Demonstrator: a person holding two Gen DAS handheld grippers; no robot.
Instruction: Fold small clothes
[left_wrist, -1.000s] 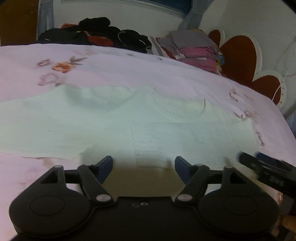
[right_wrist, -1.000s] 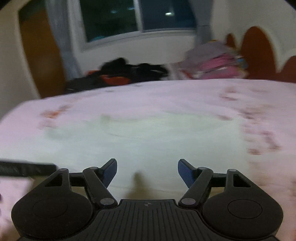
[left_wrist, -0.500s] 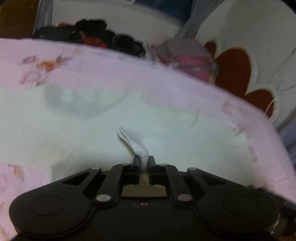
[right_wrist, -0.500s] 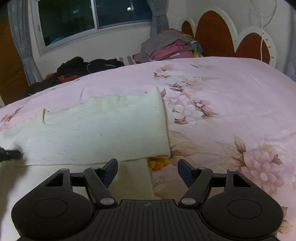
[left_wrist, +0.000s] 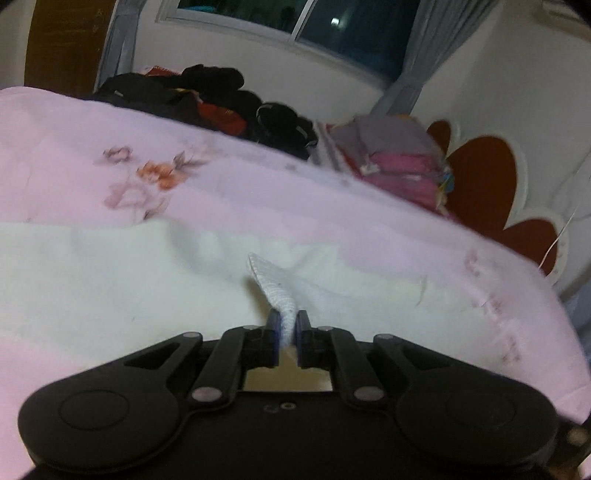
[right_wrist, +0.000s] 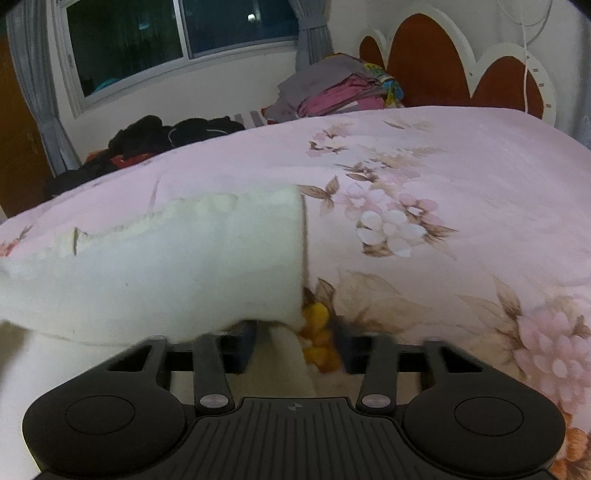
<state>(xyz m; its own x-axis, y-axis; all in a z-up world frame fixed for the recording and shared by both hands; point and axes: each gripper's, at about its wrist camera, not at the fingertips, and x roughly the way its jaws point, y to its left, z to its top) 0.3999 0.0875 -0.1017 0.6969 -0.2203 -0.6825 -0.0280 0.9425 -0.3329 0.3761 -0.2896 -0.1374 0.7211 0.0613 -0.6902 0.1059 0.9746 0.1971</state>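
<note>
A white knit garment (left_wrist: 110, 280) lies spread on the pink floral bedspread (left_wrist: 258, 192). My left gripper (left_wrist: 287, 332) is shut on a pinch of its fabric, which rises in a narrow ridge from the jaws. In the right wrist view the garment (right_wrist: 166, 273) lies folded over itself, its right edge straight. My right gripper (right_wrist: 295, 345) sits low at the garment's near right corner. Its jaws are closing but still stand apart, with the lower white layer's edge and a yellow printed flower between them. The folded upper layer hides the tip of its left finger.
A heap of dark clothes (left_wrist: 207, 96) and a folded stack of grey and pink clothes (left_wrist: 399, 158) lie at the bed's far side, under a window. A red and white scalloped headboard (right_wrist: 424, 70) stands to the right. Bare bedspread (right_wrist: 443, 177) stretches right of the garment.
My left gripper went from open to shut on a pinch of the white fabric and drew it up. My right gripper dropped to the garment's right corner and its jaws narrowed.
</note>
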